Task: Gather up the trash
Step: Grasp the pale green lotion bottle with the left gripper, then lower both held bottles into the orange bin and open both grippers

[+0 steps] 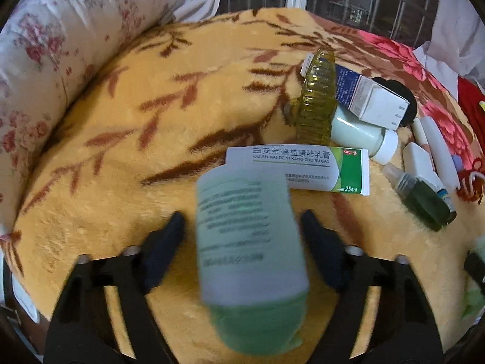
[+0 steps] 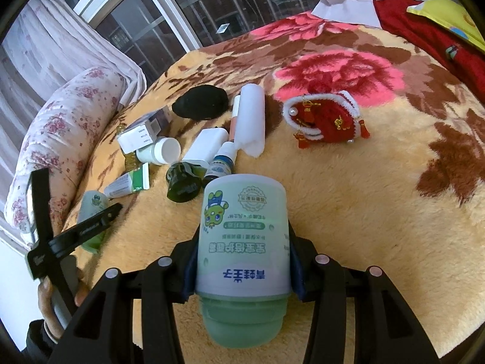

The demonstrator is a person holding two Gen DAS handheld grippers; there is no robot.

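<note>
In the left wrist view a blurred pale green jar [image 1: 248,257] with a green cap sits between my left gripper's [image 1: 242,221] spread fingers, which stand apart from its sides. In the right wrist view my right gripper [image 2: 242,242] is shut on a second pale green cream jar [image 2: 242,242] with a cartoon frog label, held above the blanket. A pile of trash lies ahead: a white and green ointment box [image 1: 303,168], a yellow ribbed bottle [image 1: 316,97], a white pill bottle [image 1: 363,136], a blue and white carton [image 1: 369,94], a dark green bottle [image 1: 424,197].
Everything lies on a yellow floral blanket [image 1: 121,151]. A floral bolster [image 1: 45,60] runs along the left. A red tasselled pouch [image 2: 327,118], a white tube [image 2: 250,118] and a black lump [image 2: 200,104] lie near the pile. A window is behind.
</note>
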